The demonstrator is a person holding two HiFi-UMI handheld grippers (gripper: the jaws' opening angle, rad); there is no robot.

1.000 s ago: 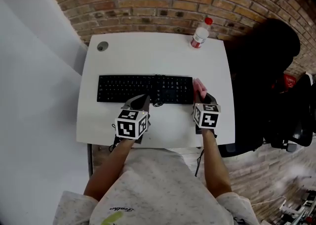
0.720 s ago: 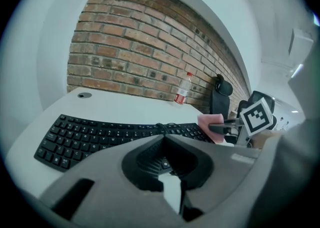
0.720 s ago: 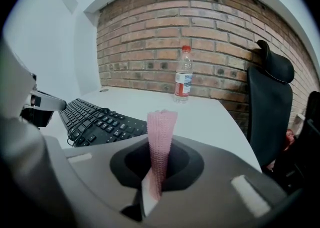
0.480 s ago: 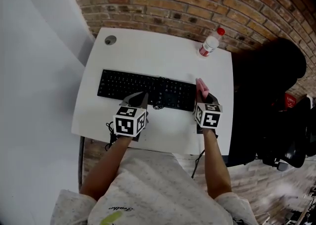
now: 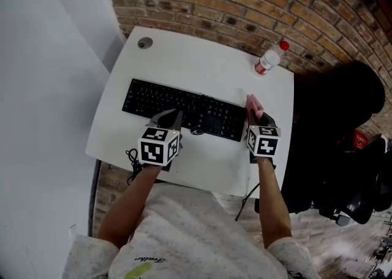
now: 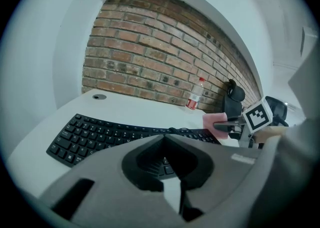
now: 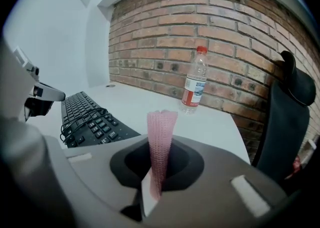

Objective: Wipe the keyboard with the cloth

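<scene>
Pink knit cloth pinched upright in right gripper, off the right end of keyboard | likely soft, light, floppy: hold low | left gripper fingers pressed together, empty, fronting keyboard

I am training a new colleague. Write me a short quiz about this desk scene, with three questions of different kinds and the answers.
1. True or false: the right gripper is shut on the pink cloth.
2. Where does the bottle stand? A) on the keyboard B) near the table's far right corner C) on the chair
3. What does the left gripper hold?
Key: 1 true; 2 B; 3 nothing, its jaws are together.
</scene>
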